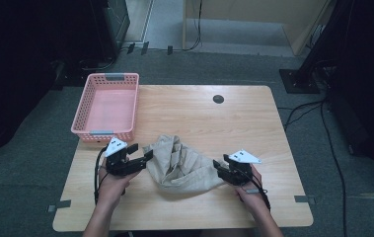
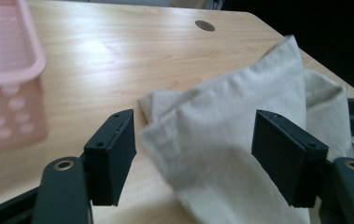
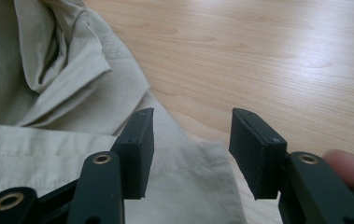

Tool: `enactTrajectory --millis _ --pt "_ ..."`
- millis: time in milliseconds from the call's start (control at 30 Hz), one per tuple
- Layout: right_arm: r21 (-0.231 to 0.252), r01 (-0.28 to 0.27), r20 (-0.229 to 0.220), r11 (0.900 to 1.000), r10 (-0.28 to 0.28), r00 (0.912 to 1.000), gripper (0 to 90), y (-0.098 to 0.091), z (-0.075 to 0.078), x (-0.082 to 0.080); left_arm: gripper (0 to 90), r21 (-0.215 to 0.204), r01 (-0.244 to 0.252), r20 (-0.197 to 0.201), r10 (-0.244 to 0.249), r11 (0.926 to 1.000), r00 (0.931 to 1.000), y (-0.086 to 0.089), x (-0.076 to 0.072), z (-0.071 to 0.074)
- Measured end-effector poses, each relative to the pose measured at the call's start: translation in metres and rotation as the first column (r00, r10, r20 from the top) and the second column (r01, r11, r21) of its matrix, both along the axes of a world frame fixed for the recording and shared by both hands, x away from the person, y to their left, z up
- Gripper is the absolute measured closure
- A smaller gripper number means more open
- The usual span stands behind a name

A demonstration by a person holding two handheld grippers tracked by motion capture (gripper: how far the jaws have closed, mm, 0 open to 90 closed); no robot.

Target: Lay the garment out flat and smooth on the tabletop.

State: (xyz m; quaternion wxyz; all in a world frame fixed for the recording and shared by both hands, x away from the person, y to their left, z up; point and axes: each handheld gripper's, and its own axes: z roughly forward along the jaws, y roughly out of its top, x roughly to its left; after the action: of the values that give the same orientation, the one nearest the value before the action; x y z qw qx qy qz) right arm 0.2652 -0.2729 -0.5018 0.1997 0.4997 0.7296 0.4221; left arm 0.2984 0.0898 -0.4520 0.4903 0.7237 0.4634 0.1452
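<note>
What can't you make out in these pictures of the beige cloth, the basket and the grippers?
- Beige cloth: what kind of garment it is, crumpled in the high view and cut off by the left edge in the right gripper view.
- Pink basket: cut by the left edge, blurred, left gripper view.
- Table: near edge hidden by forearms, high view.

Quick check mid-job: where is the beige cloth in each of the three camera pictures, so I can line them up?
High view: the beige cloth lies crumpled at the table's near middle, between the left gripper and right gripper.
Left gripper view: beige cloth at centre and right, between and beyond the open jaws.
Right gripper view: beige cloth on the left and along the bottom, under the open jaws.
Shared landmark: the wooden table.
</note>
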Motion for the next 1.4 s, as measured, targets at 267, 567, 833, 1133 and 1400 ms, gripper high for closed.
enactTrajectory --millis 267,567,833,1133,1400 --pt "-0.006 -0.047 -0.078 0.9989 0.046 0.9959 46.8 0.016 -0.016 0.015 24.5 0.016 0.160 -0.055 -0.159 0.9870 0.9858 -0.011 0.020 -0.002" --pt "-0.133 -0.074 -0.069 0.9884 0.066 0.9955 90.0 0.026 -0.025 0.008 82.9 0.063 0.194 -0.069 -0.190 0.9790 0.9794 -0.012 -0.013 -0.027" --pt "-0.129 0.022 -0.098 0.9914 -0.035 0.9946 90.0 0.009 -0.023 0.009 90.0 0.009 0.099 -0.087 -0.098 0.9950 0.9914 0.019 -0.033 -0.043" --pt "-0.005 0.077 0.001 0.9970 -0.077 0.9970 69.3 -0.004 0.001 0.003 46.5 -0.077 0.078 -0.048 -0.081 0.9940 0.9955 0.026 -0.032 -0.042" --pt "-0.118 -0.081 -0.021 0.9897 0.079 0.9967 52.0 0.050 -0.019 0.001 29.9 -0.083 0.027 0.017 -0.025 0.9962 0.9995 0.020 -0.035 -0.030"
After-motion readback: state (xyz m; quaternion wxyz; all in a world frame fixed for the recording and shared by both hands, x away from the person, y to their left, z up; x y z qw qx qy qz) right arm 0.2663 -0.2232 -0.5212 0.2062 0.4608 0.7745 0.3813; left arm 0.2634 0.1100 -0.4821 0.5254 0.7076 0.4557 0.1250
